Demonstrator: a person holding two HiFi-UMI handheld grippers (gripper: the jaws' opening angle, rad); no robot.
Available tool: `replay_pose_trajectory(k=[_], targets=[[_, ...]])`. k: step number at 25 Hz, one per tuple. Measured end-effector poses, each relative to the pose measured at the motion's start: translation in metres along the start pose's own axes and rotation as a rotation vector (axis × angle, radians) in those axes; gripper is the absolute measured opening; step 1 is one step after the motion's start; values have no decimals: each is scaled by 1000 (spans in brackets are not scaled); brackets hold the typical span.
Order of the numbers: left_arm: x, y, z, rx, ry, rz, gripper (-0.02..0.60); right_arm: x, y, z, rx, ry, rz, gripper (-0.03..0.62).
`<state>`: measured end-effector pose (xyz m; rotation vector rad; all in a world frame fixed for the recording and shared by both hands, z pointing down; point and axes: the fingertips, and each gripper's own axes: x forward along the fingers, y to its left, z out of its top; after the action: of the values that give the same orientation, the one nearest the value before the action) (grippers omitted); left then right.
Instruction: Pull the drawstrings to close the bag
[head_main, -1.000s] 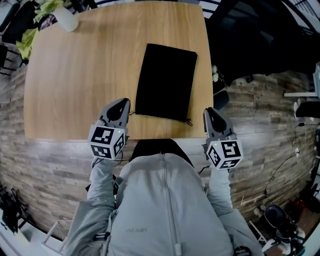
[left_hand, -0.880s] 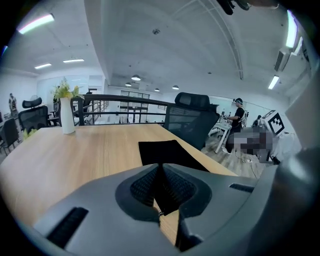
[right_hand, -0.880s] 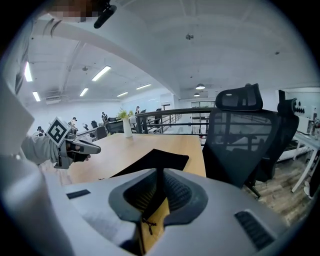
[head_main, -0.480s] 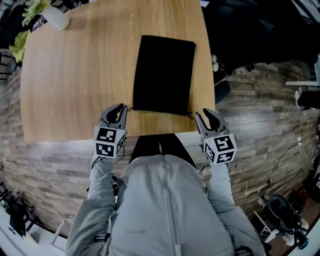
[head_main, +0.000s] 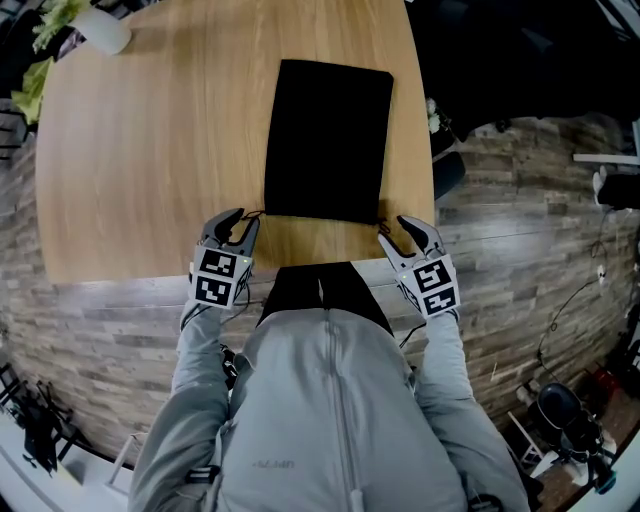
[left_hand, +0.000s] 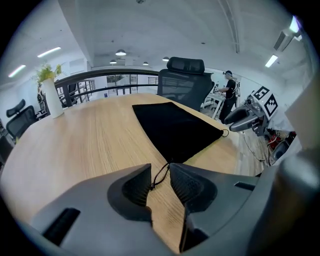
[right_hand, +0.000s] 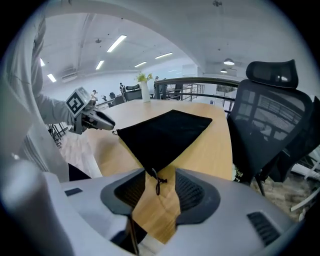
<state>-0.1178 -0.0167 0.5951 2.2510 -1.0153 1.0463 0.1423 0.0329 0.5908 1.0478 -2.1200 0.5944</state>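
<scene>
A flat black drawstring bag (head_main: 327, 140) lies on the wooden table (head_main: 150, 160), its mouth toward me. My left gripper (head_main: 238, 222) sits at the bag's near left corner. Its jaws are opening, and the left drawstring (left_hand: 160, 175) lies loose in the gap, pressed by neither pad. My right gripper (head_main: 400, 232) sits at the near right corner. Its jaws are opening wide around the knotted right drawstring (right_hand: 158, 182), which hangs free between the pads. The left gripper view shows the bag (left_hand: 175, 127) and the right gripper (left_hand: 245, 117); the right gripper view shows the bag (right_hand: 162, 135).
A white vase with a green plant (head_main: 100, 30) stands at the table's far left corner. A black office chair (right_hand: 272, 115) stands off the table's right side. The table's near edge (head_main: 150, 275) runs just below both grippers. A person (left_hand: 229, 90) stands far off.
Both grippers have moved forward and inward to the bag's near corners. Their jaws, shut a second ago, now stand apart around the drawstring ends.
</scene>
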Motion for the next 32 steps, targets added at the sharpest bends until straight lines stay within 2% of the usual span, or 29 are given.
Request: replay_pose_trajectory(k=[8, 15, 19, 23, 27, 29, 32], targets=[[17, 0, -18, 84, 70, -31, 150, 20, 4, -17, -132, 79, 79, 170], [24, 1, -19, 156, 92, -65, 156, 30, 4, -21, -254, 112, 145, 170], [25, -2, -19, 203, 101, -90, 156, 34, 4, -24, -295, 135, 179, 169], [27, -4, -17, 249, 117, -116, 155, 35, 5, -24, -289, 127, 204, 169], [28, -4, -17, 255, 120, -154, 155, 34, 3, -24, -302, 128, 193, 170], [27, -3, -17, 252, 107, -153, 155, 33, 5, -25, -302, 129, 190, 150], [26, -1, -17, 229, 93, -139, 154, 32, 9, -26, -303, 129, 189, 62]])
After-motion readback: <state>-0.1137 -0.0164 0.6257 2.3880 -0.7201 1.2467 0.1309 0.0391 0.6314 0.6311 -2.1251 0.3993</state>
